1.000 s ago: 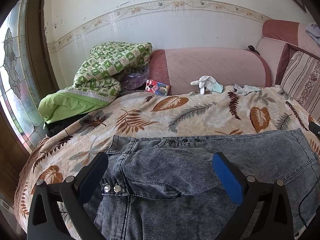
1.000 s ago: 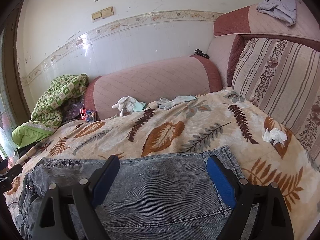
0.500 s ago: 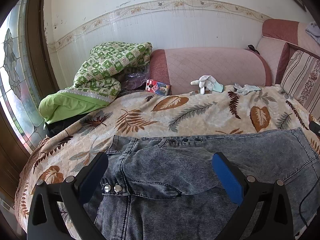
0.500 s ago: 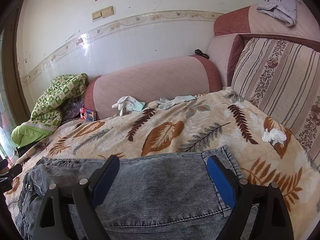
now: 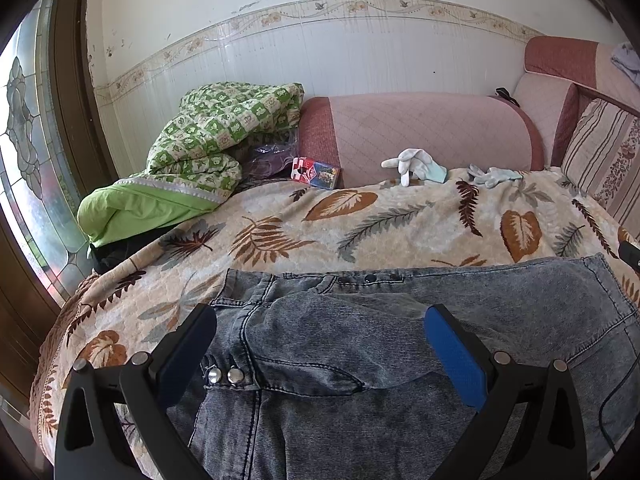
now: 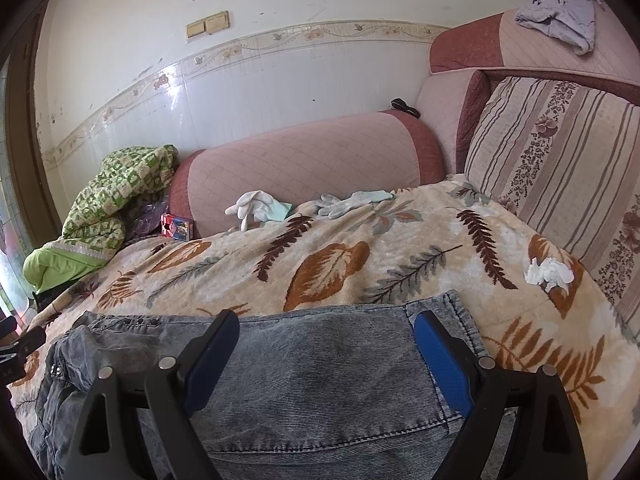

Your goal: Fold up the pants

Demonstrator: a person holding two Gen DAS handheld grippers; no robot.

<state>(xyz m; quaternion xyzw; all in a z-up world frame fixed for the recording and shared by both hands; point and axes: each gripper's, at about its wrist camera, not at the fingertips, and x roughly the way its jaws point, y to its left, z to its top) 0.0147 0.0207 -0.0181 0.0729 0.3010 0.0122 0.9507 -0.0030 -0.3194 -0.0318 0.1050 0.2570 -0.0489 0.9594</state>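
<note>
Pants [image 5: 360, 332] lie unmoved on the bed [image 5: 360, 220]; both tongs, left [image 5: 320, 344] and right [image 6: 326, 354], stay open, folding not begun.

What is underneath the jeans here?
The jeans lie on the leaf-print blanket, which shows around their far edge. What the blanket covers beneath them is hidden.

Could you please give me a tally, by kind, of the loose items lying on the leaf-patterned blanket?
Grey denim pants: 1
Pale fabric gloves: 2 (white one, greyish one)
Crumpled white tissue: 1
Small red-and-blue printed box: 1
Total: 5
</note>
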